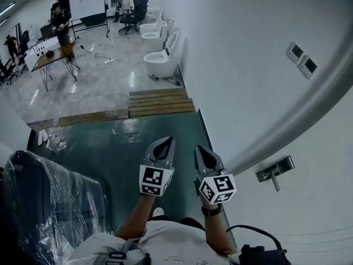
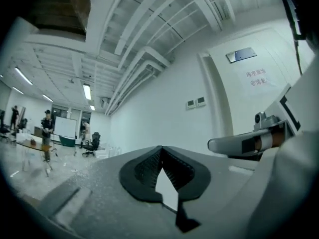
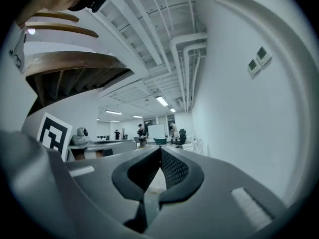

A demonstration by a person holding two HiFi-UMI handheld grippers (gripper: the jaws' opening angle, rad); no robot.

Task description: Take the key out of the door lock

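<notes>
My right gripper, clenched empty like my left gripper, points level along the wall, with the door handle well off to its right, nearer this hand; I cannot make out the key there.

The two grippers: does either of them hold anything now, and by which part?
Nothing is held. The left gripper and the right gripper both have their jaws shut together, with nothing between them.
</notes>
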